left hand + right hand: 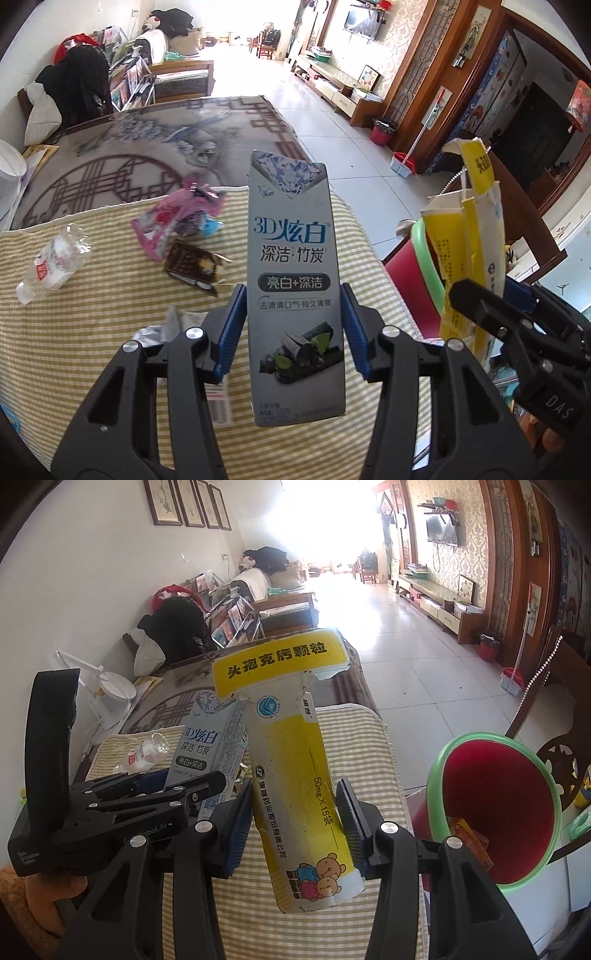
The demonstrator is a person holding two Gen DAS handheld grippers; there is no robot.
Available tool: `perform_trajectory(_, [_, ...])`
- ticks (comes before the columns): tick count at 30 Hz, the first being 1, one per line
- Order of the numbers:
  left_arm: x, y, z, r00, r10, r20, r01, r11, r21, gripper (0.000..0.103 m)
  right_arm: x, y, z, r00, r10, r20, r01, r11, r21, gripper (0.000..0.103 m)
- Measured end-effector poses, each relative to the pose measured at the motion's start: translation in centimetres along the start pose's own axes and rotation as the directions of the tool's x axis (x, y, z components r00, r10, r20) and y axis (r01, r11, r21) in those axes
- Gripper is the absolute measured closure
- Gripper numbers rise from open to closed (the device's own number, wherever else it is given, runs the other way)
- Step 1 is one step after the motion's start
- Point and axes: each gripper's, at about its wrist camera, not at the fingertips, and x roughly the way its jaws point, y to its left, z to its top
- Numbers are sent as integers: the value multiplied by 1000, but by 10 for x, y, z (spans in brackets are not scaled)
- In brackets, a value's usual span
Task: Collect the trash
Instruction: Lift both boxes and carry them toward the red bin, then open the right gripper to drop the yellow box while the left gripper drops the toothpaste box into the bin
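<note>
The left gripper (pixel 293 325) is clamped on an upright grey toothpaste box (pixel 295 295), raised above the striped tablecloth (pixel 92 332). The right gripper (pixel 295 823) pinches a tilted yellow medicine box (pixel 299 786) whose torn top flap hangs open, just left of the red bin with a green rim (pixel 495 812). On the cloth behind lie a crushed plastic bottle (pixel 51 266), a pink wrapper (pixel 177 221), a dark brown packet (pixel 195 267) and crumpled scraps (pixel 162 328).
</note>
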Motion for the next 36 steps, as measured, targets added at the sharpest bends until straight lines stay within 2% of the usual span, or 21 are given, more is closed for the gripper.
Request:
perform_trajectory(14, [15,-62,3,1000,-19,-17,21,996,81,55,-23,-102,-11,990,-141,7,138,978,160,59])
perform_trajectory(26, [24,-108,6,999,-41,-29,45,988,148,55,-18,-166,-13,970,-242,-20,240,948,208,59])
perform_trajectory(28, [28,-117,7,998,-49,-34,54,985,163,55,-16,-172,-14,964,-264,-27,263,941,211,57])
perform_trajectory(33, [39,-137,10,995,-86,-54,95,977,193,55,-28,-191,-21,959,-282,-11,275,926,257,39])
perform_trajectory(36, [49,-153,12,989,-122,-81,136,967,215,55,-43,-202,-30,958,-287,0,272,910,313,33])
